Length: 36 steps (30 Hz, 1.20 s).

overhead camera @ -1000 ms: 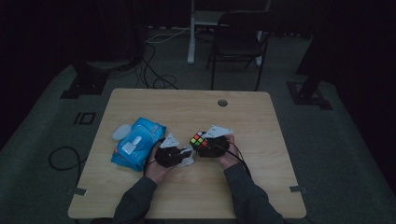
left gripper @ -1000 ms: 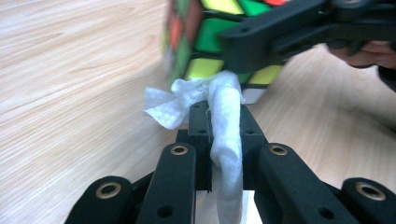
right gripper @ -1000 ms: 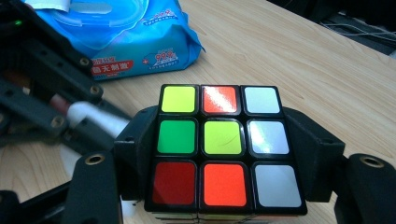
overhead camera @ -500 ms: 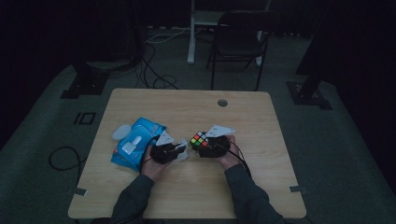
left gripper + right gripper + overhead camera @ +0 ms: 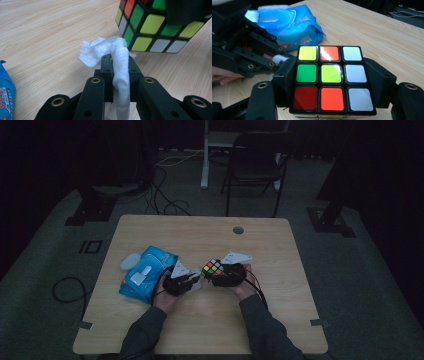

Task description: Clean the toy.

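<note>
- While you lean in from the near edge in the high view, your left gripper (image 5: 187, 281) and right gripper (image 5: 220, 274) sit close together, the blue wipes pack (image 5: 147, 272) just left of the left one.
- Looking along your left gripper (image 5: 117, 61), its jaws are clamped on a white wipe (image 5: 120, 67); the cube (image 5: 155, 25) hangs just beyond, touching it.
- Along your right gripper (image 5: 332, 82), the jaws clamp the cube (image 5: 332, 80) by its sides; the wipes pack (image 5: 289, 22), flap raised, lies beyond.

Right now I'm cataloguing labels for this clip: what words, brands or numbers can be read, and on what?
Blue wipes pack: red and white print on its front, too small and blurred to read.
Same pack in the left gripper view: part of a red printed strip at the edge, cut off, unreadable.
Puzzle cube: plain colour stickers, no text.
White wipe: no print.
</note>
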Each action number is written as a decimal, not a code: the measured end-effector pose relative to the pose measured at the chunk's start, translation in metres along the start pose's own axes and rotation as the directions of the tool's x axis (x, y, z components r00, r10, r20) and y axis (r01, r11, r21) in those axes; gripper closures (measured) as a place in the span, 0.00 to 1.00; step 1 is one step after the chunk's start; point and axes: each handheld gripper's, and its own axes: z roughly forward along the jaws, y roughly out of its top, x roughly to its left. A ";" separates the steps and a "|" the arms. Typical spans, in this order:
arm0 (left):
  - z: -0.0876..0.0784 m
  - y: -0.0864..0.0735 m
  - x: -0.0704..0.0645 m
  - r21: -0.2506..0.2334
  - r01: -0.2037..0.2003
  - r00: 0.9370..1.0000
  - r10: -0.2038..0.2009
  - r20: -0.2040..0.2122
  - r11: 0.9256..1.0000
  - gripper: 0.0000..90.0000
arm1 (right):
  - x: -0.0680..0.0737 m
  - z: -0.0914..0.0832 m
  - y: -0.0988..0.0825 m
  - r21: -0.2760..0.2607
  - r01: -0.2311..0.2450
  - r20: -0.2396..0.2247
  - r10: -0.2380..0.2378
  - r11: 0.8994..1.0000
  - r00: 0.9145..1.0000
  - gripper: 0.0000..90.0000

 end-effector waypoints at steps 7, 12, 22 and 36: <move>0.004 0.001 -0.003 0.011 -0.019 1.000 0.019 -0.004 1.000 0.91 | 0.001 0.001 0.003 -0.008 -0.016 -0.019 0.016 1.000 1.000 0.38; 0.006 0.003 -0.006 0.011 -0.033 0.999 0.033 -0.002 0.999 0.91 | 0.000 0.002 0.004 -0.011 -0.030 -0.024 0.029 1.000 0.999 0.38; 0.012 0.007 -0.021 0.016 -0.079 0.995 0.078 0.059 0.997 0.91 | -0.003 0.002 0.006 -0.028 -0.057 -0.034 0.057 0.998 0.998 0.38; 0.008 0.009 -0.010 0.011 -0.057 0.998 0.057 0.000 0.998 0.91 | -0.007 -0.001 0.004 -0.032 -0.078 -0.040 0.077 0.996 0.996 0.38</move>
